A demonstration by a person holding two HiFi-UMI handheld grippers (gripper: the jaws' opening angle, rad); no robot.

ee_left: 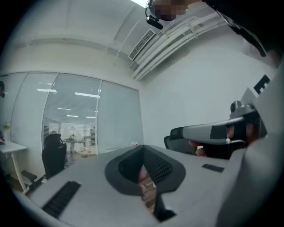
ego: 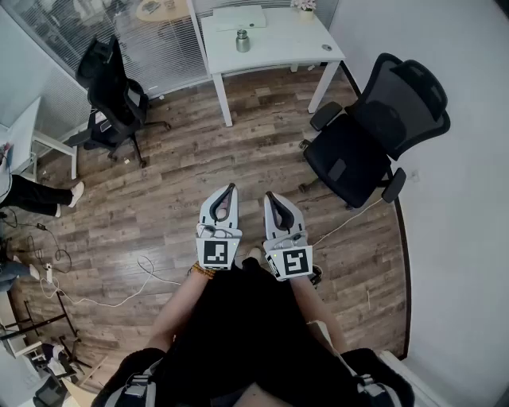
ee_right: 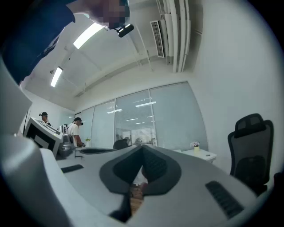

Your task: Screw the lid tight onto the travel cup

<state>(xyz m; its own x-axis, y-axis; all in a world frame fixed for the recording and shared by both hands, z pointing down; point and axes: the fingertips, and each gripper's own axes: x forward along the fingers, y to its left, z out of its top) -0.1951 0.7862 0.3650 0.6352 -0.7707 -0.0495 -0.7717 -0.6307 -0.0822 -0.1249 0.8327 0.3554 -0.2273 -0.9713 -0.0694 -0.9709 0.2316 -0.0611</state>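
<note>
A small metal travel cup (ego: 242,40) stands on the white table (ego: 294,49) at the far end of the room, well away from both grippers. My left gripper (ego: 230,189) and right gripper (ego: 271,197) are held side by side, level, in front of the person's body above the wooden floor. Both are shut with nothing between the jaws. In the left gripper view the jaws (ee_left: 143,153) meet at the tip, with the right gripper's body (ee_left: 222,131) beside them. In the right gripper view the jaws (ee_right: 143,150) are likewise closed. I see no separate lid.
A black office chair (ego: 374,135) stands to the right of the table, another black chair (ego: 111,95) at the left. A white box (ego: 238,16) lies on the table behind the cup. Cables (ego: 103,294) trail on the floor at left. People stand at desks (ee_right: 75,131) in the distance.
</note>
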